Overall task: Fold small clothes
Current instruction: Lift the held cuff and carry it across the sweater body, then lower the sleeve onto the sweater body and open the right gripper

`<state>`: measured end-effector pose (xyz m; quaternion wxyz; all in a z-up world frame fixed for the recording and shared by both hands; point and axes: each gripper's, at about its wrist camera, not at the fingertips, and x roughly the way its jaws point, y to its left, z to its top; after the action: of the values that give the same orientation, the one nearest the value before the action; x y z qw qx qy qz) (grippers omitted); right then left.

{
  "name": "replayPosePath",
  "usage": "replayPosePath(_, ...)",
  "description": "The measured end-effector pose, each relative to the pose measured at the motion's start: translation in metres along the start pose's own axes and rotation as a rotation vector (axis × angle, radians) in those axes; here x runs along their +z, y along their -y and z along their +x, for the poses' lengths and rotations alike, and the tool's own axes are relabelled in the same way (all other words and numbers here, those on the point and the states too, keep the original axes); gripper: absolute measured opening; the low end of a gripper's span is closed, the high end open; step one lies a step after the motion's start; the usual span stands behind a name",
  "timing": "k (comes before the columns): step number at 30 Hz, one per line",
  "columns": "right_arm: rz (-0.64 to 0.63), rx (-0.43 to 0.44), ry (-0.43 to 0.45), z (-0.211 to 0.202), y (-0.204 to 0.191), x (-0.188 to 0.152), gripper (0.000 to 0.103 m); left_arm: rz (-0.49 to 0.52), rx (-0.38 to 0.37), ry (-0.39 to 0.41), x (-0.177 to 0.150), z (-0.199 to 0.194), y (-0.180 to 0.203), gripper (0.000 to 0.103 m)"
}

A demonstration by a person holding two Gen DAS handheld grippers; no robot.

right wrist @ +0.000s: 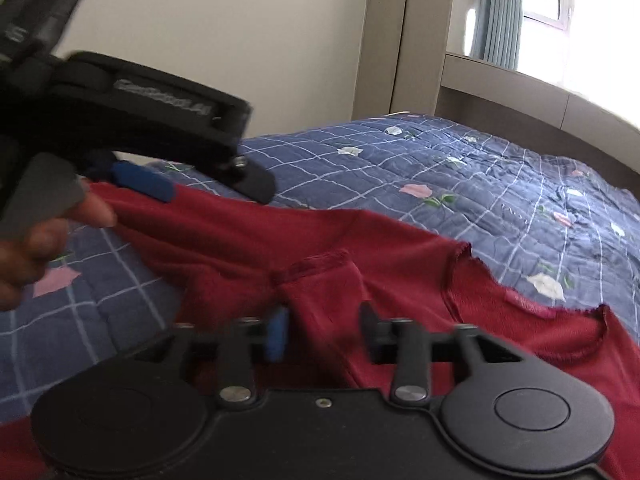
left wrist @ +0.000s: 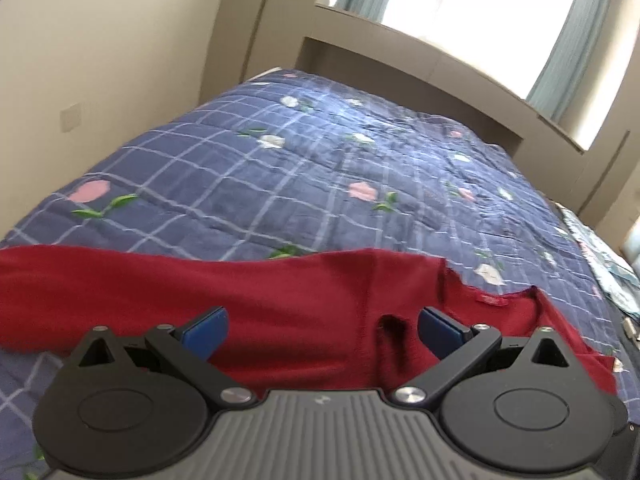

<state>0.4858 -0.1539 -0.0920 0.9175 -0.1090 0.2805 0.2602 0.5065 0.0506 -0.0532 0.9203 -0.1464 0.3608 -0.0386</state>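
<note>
A dark red knit top [left wrist: 280, 292] lies spread on the bed's blue checked quilt [left wrist: 320, 168]. Its neckline with a red label [left wrist: 492, 300] is at the right. My left gripper [left wrist: 322, 330] is wide open just above the red fabric, blue pads [left wrist: 206, 332] apart, holding nothing. In the right wrist view the red top [right wrist: 400, 264] fills the foreground with a folded sleeve cuff [right wrist: 320, 264] in the middle. My right gripper [right wrist: 324, 332] is open over that sleeve. The left gripper [right wrist: 140, 180] shows at upper left, at the top's far edge.
The quilt [right wrist: 460, 184] covers the whole bed. A beige headboard [left wrist: 440, 76] and a bright window with teal curtains [left wrist: 560, 68] lie beyond. A wall [left wrist: 100, 60] runs along the left side. A patterned cloth [left wrist: 600, 264] lies at the right edge.
</note>
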Motion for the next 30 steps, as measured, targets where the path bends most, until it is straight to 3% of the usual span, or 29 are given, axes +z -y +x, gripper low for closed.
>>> replayPosePath(3,0.046,0.019,0.019,-0.030,0.015,-0.014,0.079,0.024,-0.059,-0.017,-0.003,0.007,0.012,0.103)
replayPosePath(7,0.134,-0.038,0.069,-0.086,0.054,-0.038,0.092,0.065,-0.079,-0.044,-0.009,0.020,0.028,0.103)
replayPosePath(13,0.339,-0.368,0.082,-0.152,0.145,-0.075,0.097,0.160,-0.019,-0.031,-0.021,0.031,0.053,0.085)
replayPosePath(16,0.555,-0.395,0.074,-0.162,0.202,-0.094,0.089,0.209,0.006,-0.001,-0.027,0.032,0.066,0.089)
replayPosePath(18,0.698,-0.372,0.072,-0.159,0.236,-0.106,0.068,0.242,0.035,0.003,-0.031,0.036,0.074,0.090)
replayPosePath(21,0.808,-0.292,0.029,-0.140,0.269,-0.116,0.059,0.279,0.086,-0.022,-0.036,0.044,0.083,0.089)
replayPosePath(22,0.819,-0.260,0.019,-0.134,0.273,-0.117,0.055,0.284,0.102,-0.032,-0.039,0.047,0.084,0.088)
replayPosePath(23,0.818,-0.225,0.008,-0.127,0.276,-0.117,0.043,0.289,0.115,-0.043,-0.041,0.049,0.085,0.087)
replayPosePath(24,0.803,-0.227,0.000,-0.124,0.277,-0.114,0.027,0.295,0.138,-0.062,-0.043,0.054,0.084,0.085)
replayPosePath(26,0.730,-0.264,0.000,-0.125,0.274,-0.102,0.010,0.288,0.164,-0.082,-0.048,0.059,0.082,0.085)
replayPosePath(30,0.612,-0.330,0.016,-0.136,0.270,-0.078,0.008,0.295,0.169,-0.065,-0.052,0.060,0.081,0.085)
